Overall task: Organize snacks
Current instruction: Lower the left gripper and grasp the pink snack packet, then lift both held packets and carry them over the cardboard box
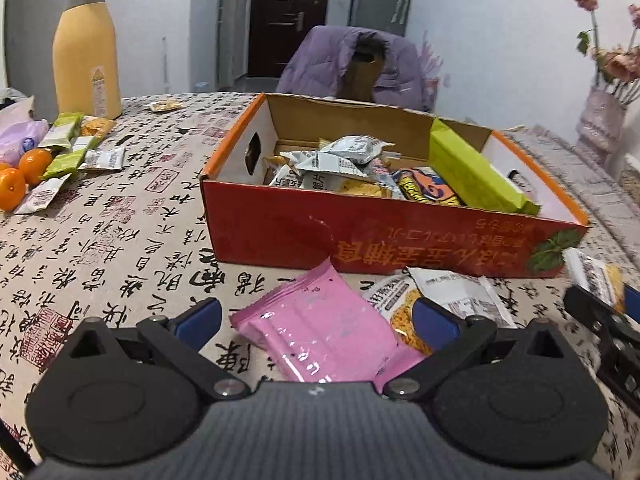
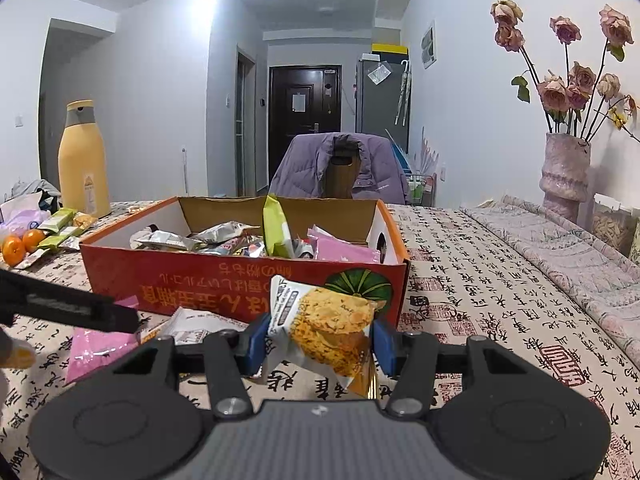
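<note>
The red box (image 2: 240, 280) already contained many snacks. The right gripper (image 2: 318, 344) was closed on a cracker packet (image 2: 328, 328) just before the box. The left gripper (image 1: 316, 316) stood wide open around a pink packet (image 1: 320, 332) lying on the table (image 1: 120, 220), ungrasped. More packets (image 1: 68, 148) waited far left.

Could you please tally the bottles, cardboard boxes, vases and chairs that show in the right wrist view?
Yellow bottle: 1
Cardboard box: 1
Vase: 1
Chair: 1
Total: 4
</note>
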Tool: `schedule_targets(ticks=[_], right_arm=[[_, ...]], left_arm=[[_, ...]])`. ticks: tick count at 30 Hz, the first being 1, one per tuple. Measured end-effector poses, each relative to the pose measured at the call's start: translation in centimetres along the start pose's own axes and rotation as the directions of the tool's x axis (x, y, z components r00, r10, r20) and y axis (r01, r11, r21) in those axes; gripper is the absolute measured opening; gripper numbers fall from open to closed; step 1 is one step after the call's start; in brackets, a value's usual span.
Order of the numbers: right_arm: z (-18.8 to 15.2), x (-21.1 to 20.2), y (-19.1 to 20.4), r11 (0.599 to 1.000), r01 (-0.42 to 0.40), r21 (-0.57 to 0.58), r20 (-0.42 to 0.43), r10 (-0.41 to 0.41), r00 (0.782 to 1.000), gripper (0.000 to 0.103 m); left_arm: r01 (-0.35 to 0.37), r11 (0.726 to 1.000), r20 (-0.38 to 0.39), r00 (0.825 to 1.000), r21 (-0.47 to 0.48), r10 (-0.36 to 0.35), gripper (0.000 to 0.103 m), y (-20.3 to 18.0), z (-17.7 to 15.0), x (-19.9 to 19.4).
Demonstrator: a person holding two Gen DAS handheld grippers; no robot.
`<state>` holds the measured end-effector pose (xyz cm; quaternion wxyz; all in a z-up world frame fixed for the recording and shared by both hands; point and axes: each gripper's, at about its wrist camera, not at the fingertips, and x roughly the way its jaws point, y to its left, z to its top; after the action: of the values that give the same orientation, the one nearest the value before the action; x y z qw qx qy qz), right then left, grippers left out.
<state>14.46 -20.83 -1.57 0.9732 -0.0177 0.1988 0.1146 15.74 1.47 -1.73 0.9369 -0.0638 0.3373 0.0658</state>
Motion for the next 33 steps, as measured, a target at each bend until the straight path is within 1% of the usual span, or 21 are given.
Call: schedule_targets(ticks=[5,6,11,14,16,18,20,22,23,24,30,33], right_arm=[[0.0,-0.2,0.0,1.0,-0.001,-0.002,0.011,0.001,1.0,0.052],[0.0,-0.2,0.0,1.0,-0.001,-0.003,0.014,0.001,1.0,0.052],[-0.1,-0.4,0.1,1.0,-0.004,-0.008,0.023,0.004,1.0,0.052],[0.0,-0.5,0.1,1.0,-0.005,-0.007,0.029,0.005,1.0,0.052],[0.0,-0.6,0.1,1.0,-0.004,-0.005,0.033,0.004,0.999,0.052],[0.0,-0.6,0.1,1.0,-0.005,-0.005,0.036,0.006,0.999,0.052],[0.0,-0.6,0.1,1.0,-0.004,-0.007,0.039,0.004,0.999,0.052],[0.0,-0.7,0.2,1.0,-0.002,-0.01,0.044,0.003,0.999,0.052],[0.0,-0.7,0.2,1.0,-0.002,-0.013,0.046,0.002,0.999,0.052],[0.0,-0.7,0.3,1.0,-0.002,-0.015,0.048,0.002,0.999,0.052],[-0.1,-1.0,0.4,1.0,0.001,-0.027,0.063,0.001,0.998,0.052],[-0.1,-1.2,0.6,0.999,0.001,-0.035,0.068,0.001,0.998,0.052]], left_arm=[[-0.103,0.994,-0.038,0.994,-0.033,0.102,0.103,-0.6,0.0,1.5],[-0.115,0.992,-0.048,0.992,-0.044,0.113,0.103,-0.4,-0.1,1.7],[-0.133,0.989,-0.05,0.99,-0.069,0.13,0.103,0.2,-0.6,1.6],[-0.124,0.99,-0.052,0.991,-0.067,0.12,0.102,0.6,-1.1,1.4],[-0.125,0.991,-0.041,0.991,-0.045,0.123,0.097,0.6,-1.4,1.2],[-0.136,0.99,-0.03,0.99,-0.022,0.135,0.089,0.5,-1.7,0.9],[-0.136,0.991,-0.019,0.991,-0.013,0.136,0.083,0.7,-1.9,0.6],[-0.133,0.991,-0.011,0.991,-0.006,0.133,0.075,0.8,-1.9,0.4],[-0.129,0.992,-0.005,0.992,-0.002,0.129,0.068,0.9,-2.0,0.3],[-0.123,0.992,0.001,0.992,0.003,0.123,0.063,1.0,-2.0,0.1],[-0.098,0.995,0.029,0.995,0.027,0.098,0.062,1.4,-2.7,-0.4],[-0.073,0.997,0.036,0.997,0.017,0.072,0.062,1.9,-3.0,-0.9]])
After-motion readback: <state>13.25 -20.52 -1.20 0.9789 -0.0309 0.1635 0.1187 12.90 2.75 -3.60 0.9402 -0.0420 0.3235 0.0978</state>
